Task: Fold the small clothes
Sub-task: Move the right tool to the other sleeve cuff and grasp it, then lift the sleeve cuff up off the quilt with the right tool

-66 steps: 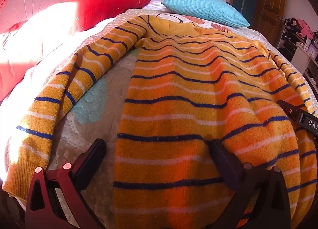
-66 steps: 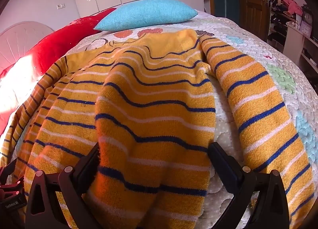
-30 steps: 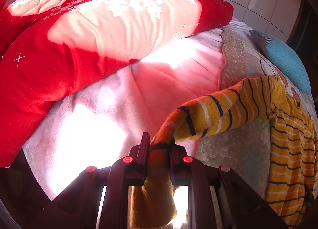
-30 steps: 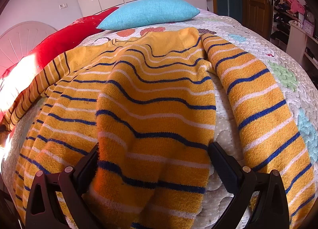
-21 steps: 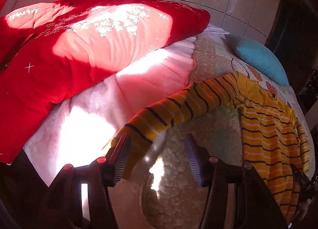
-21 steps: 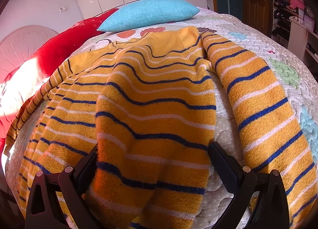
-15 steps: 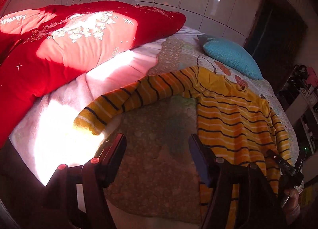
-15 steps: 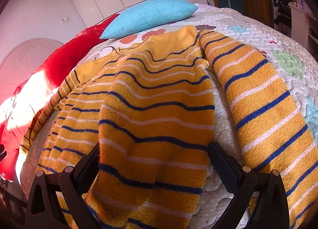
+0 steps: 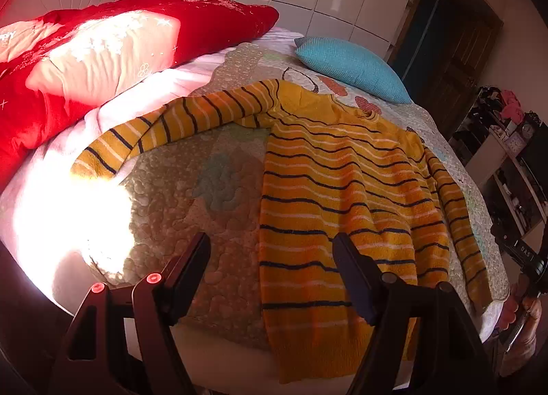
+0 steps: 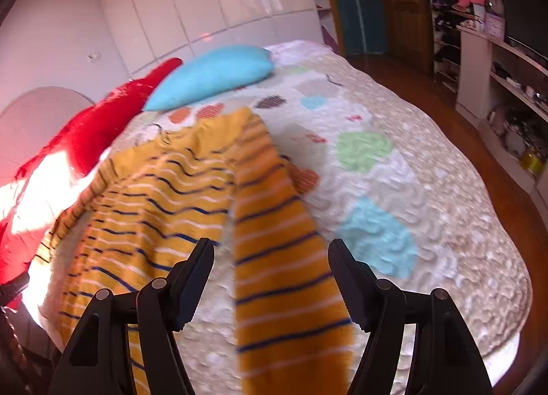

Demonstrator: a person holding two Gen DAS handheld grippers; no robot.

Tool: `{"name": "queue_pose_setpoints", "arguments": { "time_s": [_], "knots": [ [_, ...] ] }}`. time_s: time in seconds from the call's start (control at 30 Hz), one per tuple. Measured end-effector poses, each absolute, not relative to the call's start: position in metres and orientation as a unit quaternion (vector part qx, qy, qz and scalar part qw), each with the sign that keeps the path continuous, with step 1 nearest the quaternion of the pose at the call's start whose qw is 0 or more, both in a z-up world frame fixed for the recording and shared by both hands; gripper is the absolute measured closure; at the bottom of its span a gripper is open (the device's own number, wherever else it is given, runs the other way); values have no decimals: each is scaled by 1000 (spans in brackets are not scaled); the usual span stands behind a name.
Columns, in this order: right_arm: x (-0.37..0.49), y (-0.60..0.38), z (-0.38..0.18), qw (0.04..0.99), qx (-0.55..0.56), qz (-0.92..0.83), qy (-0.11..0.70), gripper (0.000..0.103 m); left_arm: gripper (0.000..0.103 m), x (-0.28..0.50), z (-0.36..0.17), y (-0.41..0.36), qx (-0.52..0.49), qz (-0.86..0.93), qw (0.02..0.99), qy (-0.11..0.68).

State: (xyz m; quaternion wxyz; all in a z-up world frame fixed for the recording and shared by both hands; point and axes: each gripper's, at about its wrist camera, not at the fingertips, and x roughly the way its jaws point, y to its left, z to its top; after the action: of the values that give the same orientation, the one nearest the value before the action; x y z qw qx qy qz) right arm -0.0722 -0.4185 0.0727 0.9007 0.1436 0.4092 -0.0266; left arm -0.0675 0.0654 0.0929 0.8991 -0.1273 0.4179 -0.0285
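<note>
A yellow sweater (image 9: 335, 189) with navy and white stripes lies flat on the quilted bed. Its left sleeve (image 9: 164, 128) stretches out to the left toward the red pillow. My left gripper (image 9: 270, 268) is open and empty, held above the sweater's lower left edge. In the right wrist view the sweater (image 10: 164, 196) lies to the left and its right sleeve (image 10: 281, 251) runs down between the fingers of my right gripper (image 10: 270, 275), which is open and above it. The right gripper also shows at the left wrist view's right edge (image 9: 520, 254).
A red pillow (image 9: 102, 52) and a blue pillow (image 9: 349, 66) lie at the head of the bed. Bright sunlight falls on the bed's left edge (image 9: 61, 210). Shelves (image 10: 507, 87) with clutter stand to the right, across a wooden floor (image 10: 513, 196).
My left gripper let go of the left sleeve, leaving it stretched out, and pulled back toward the hem. My right gripper swung right, from over the sweater's body to over the right sleeve.
</note>
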Motion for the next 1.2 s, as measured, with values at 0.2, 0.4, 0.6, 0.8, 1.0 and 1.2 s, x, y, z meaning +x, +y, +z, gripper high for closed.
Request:
{"name": "queue_pose_setpoints", "arguments": {
  "time_s": [0.2,0.4,0.6,0.8,1.0,1.2],
  "knots": [
    [-86,-430,27,853,172,7,493,76,30,-63,80,60,-135,-23,890,436],
    [-88,-460,58,867,202,2,456,95,30,-68,93,66,-112,-5,900,421],
    [-80,-543,66,848,146,-240,449,90,30,-65,87,81,-116,13,897,426],
    [-107,-482,80,877,237,-95,407,76,30,-55,50,85,-141,-17,869,475],
    [-105,-356,34,836,277,114,460,76,30,-54,26,61,-147,-87,848,502],
    [-91,-280,11,833,236,138,481,73,46,-60,20,31,-133,-145,838,509]
  ]
}}
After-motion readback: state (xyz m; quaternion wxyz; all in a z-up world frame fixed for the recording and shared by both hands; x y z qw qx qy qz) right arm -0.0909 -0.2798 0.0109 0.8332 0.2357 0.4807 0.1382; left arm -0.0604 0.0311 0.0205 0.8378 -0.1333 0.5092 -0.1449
